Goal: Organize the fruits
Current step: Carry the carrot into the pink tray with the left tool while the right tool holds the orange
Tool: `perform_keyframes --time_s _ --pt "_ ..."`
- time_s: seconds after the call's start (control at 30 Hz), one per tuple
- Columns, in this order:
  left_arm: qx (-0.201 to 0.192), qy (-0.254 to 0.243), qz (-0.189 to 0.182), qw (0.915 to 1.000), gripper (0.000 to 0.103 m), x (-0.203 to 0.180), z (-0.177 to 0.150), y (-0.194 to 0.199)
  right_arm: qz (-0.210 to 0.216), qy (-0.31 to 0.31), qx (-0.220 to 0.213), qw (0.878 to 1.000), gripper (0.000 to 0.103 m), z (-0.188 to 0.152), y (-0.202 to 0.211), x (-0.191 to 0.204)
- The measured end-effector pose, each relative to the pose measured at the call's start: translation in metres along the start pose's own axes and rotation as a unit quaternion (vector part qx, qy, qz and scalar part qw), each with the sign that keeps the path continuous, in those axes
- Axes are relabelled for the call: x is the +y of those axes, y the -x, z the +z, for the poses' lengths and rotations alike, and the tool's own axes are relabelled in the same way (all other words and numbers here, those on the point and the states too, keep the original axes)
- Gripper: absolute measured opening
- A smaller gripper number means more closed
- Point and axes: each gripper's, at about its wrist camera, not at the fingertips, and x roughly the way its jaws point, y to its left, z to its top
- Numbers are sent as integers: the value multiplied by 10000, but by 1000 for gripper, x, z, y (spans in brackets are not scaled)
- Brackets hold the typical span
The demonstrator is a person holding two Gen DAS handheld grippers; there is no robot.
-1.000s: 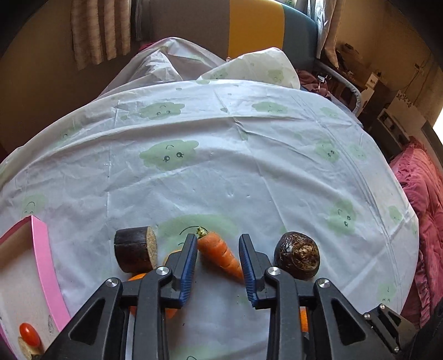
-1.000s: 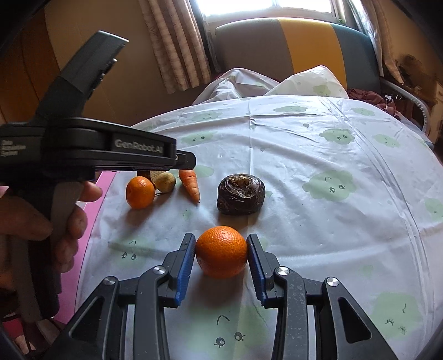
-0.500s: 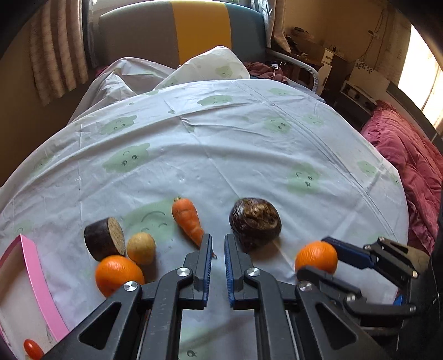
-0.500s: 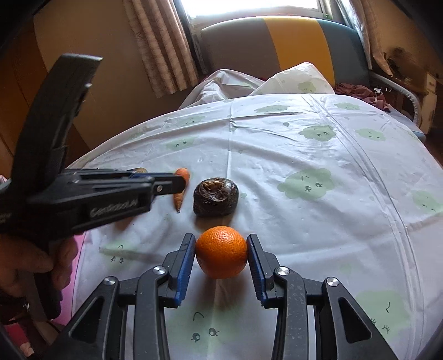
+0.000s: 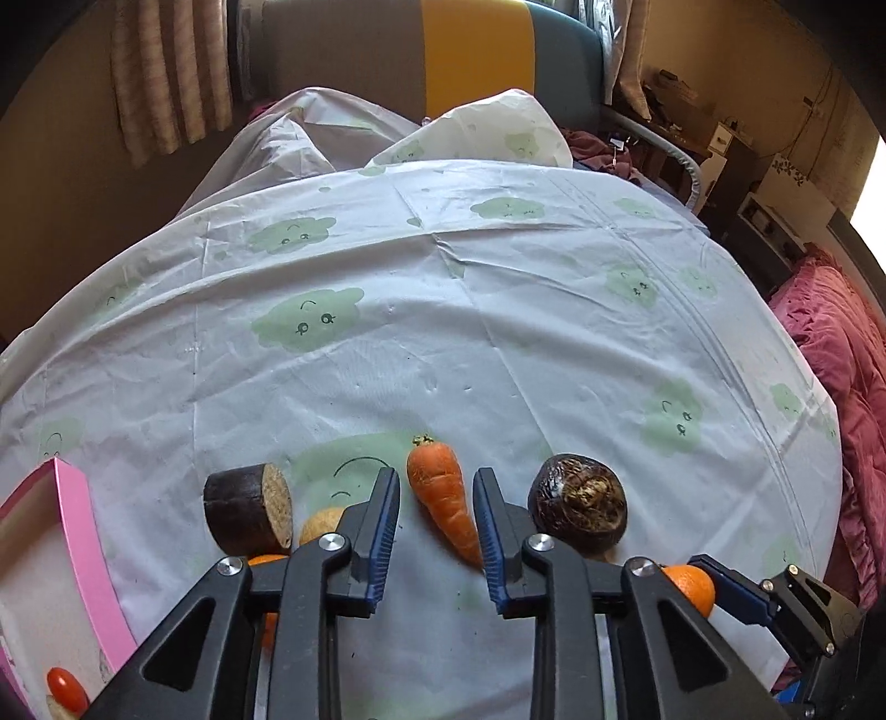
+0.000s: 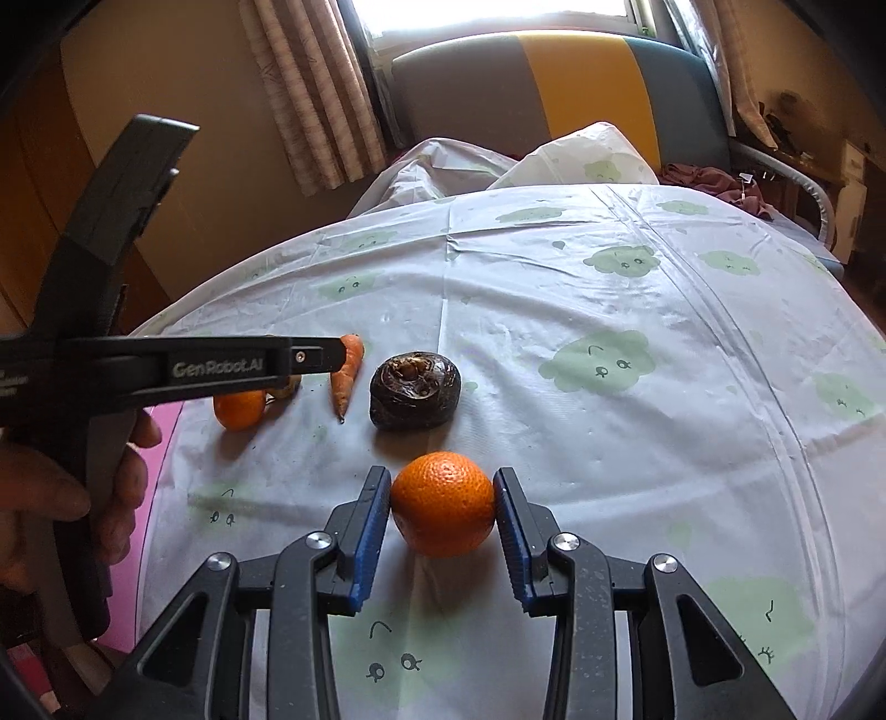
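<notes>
reopened after snapping shut half a second ago, the left gripper now straddles the carrot on the tablecloth without pinching it, its leafy end pointing away and tip toward the camera, while the right gripper clamps an orange.

A round table fills the middle, covered by a pale blue cloth printed with green clouds. At 12 o'clock beyond it stands a chair with a grey, yellow and teal back. Behind that, a bright window lets daylight in, with beige patterned curtains at 11 o'clock. The wall at 10 o'clock is tan. At 3 o'clock lies a crimson blanket, with boxes at 2 o'clock.
</notes>
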Motion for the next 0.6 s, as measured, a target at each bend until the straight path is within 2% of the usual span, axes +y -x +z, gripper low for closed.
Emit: perform_keyframes --time_s 0.1,0.17,0.23,0.43,0.6 --pt "40 -137 135 9998 28 -6 1 -9 15 10 -3 10000 39 0 0 -1" --pt "-12 -265 272 9993 23 -10 -1 -11 17 3 -5 10000 39 -1 0 -1" --pt "-114 -322 230 9992 23 -11 -4 -9 9 35 -7 10000 39 -1 -1 -1" --pt "-272 99 -69 9996 23 -1 -23 18 31 91 62 9999 39 -2 -3 2" --pt "-483 364 -147 9981 22 4 -46 49 -23 201 149 9997 39 -3 -8 9"
